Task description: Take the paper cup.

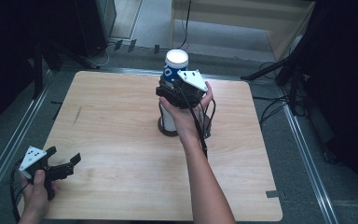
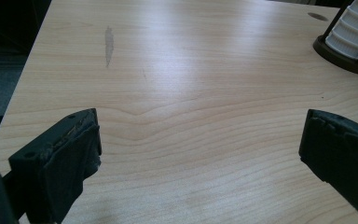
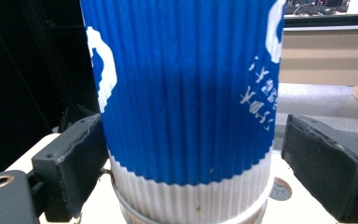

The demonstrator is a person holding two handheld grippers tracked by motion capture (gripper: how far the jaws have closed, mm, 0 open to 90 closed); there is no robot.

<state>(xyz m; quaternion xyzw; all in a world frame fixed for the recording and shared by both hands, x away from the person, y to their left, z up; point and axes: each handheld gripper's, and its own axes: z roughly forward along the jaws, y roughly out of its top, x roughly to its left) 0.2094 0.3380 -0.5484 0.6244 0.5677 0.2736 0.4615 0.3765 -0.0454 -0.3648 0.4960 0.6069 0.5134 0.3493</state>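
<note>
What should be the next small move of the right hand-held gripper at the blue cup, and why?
Probably close the right hand-held gripper a little more before lifting. In its own view the blue cup sits between the jaws; the left pad touches the wall, but a gap shows at the right pad. The cup rises from a stack of white cups in a dark holder, so a firm grip should come first.

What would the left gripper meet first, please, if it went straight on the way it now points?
Probably nothing nearby: bare table lies ahead of the open left gripper. The cup holder stands off to the right of that line.
</note>
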